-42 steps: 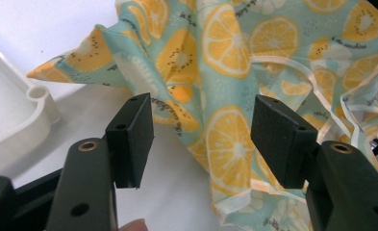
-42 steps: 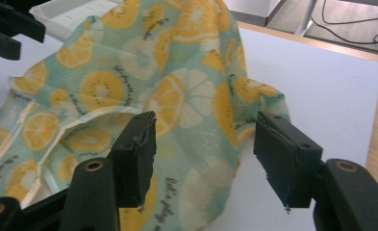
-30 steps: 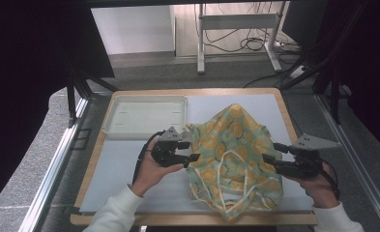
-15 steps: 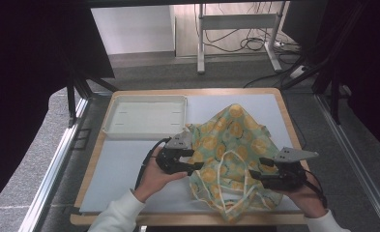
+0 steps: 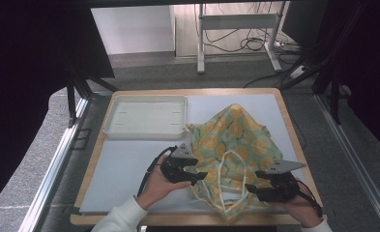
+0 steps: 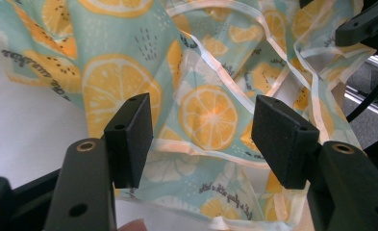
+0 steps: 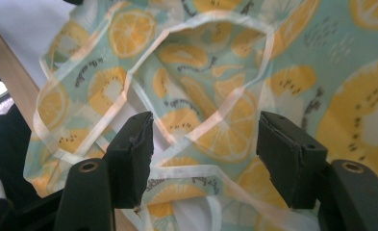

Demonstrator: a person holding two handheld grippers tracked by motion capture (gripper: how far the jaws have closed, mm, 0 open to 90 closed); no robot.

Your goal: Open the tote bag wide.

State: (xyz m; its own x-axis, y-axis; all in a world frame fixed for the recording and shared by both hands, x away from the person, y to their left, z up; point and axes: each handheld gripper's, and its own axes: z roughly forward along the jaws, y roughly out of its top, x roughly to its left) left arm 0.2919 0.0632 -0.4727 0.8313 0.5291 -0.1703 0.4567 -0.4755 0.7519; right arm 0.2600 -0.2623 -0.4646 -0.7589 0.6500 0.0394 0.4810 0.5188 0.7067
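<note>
A thin cloth bag [image 5: 236,140] printed with orange slices on pale green lies crumpled on the right half of the white mat, its pale strap loops [image 5: 228,159] toward the near edge. My left gripper [image 5: 202,176] is at the bag's near-left edge, pointing right, jaws open; in the left gripper view [image 6: 203,139] the cloth [image 6: 129,48] lies just beyond and below the pads, unpinched. My right gripper [image 5: 249,187] is at the near-right corner, pointing left. Its jaws [image 7: 206,147] have just been opening slightly and stand apart over the cloth [image 7: 321,72] and a strap, not pressing on them.
An empty white tray [image 5: 146,116] stands at the back left of the mat [image 5: 129,169]. The wooden table rim [image 5: 294,145] runs close to the bag's right side. Black frame posts and a metal rail flank the table.
Both hands have sunk toward the table and closed in on the bag. The right gripper moved left and nearer the front edge; the left slid right to the cloth's edge.
</note>
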